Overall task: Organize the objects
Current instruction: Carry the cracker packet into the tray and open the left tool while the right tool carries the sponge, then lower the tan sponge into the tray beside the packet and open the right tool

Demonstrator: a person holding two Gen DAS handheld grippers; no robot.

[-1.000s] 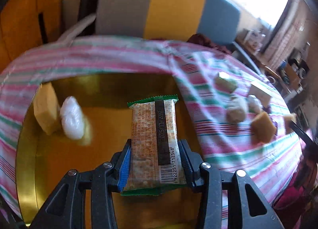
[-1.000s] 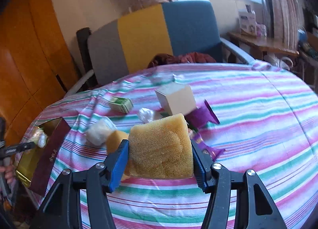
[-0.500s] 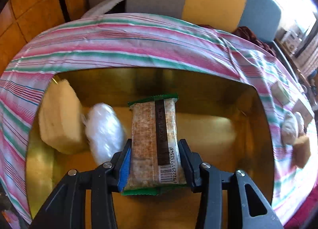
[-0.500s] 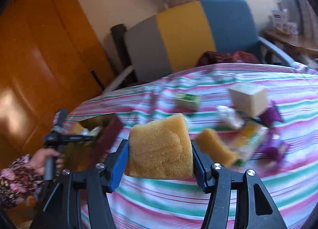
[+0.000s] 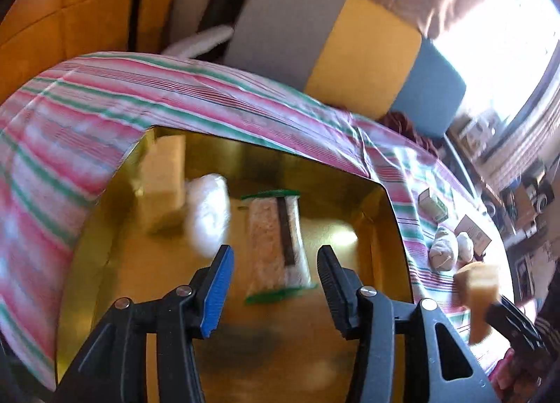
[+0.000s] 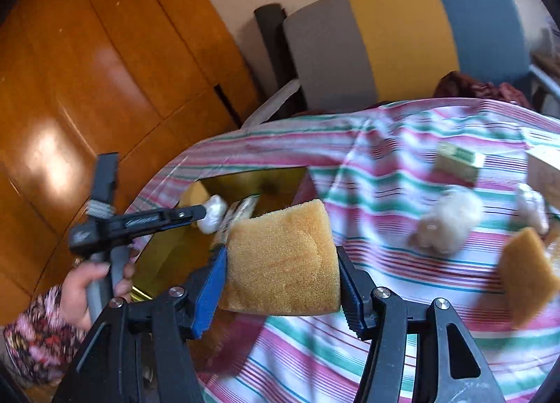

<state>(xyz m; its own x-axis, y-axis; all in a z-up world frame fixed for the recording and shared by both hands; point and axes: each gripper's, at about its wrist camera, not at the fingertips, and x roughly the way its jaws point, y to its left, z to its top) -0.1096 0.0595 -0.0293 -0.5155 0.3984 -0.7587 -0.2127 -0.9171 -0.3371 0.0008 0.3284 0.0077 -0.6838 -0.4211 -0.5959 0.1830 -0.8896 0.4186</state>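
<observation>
A: What is your left tool (image 5: 274, 277) doing?

B: Its jaws have just been opening; they stand apart over the gold box (image 5: 385, 228). The cracker packet (image 5: 276, 245) lies on the box floor between them, and neither pad presses on it. Left of the packet sit a white wrapped lump (image 5: 208, 214) and a pale yellow block (image 5: 162, 175), both inside the box.

A: And your right tool (image 6: 281, 285)?

B: It is clamped on the yellow sponge (image 6: 281, 256), held above the striped desk (image 6: 385, 165) just beside the box's right wall. Further right on the cloth lie a fluffy white ball (image 6: 446, 221), a small green carton (image 6: 456, 160) and another sponge piece (image 6: 526, 277).
</observation>
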